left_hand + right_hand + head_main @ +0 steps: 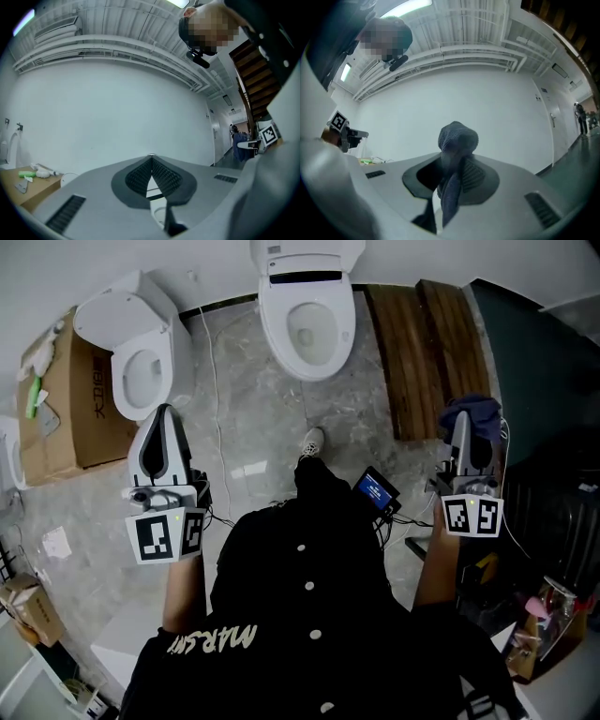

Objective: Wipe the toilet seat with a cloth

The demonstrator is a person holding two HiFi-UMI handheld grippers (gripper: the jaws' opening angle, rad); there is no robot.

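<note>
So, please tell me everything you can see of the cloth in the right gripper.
The cloth is dark blue-grey and looks like soft, knitted fabric. It is bunched into a rounded lump above the tips of the right gripper, whose jaws are closed on it, and one fold hangs down between them. It is held up in the air; nothing else seems to touch it.

Cardboard box (66, 409) at far left; wooden planks (427, 352) at right

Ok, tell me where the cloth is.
The cloth is pinched in the right claw, at the head view's right, beside the wooden boards.
</note>
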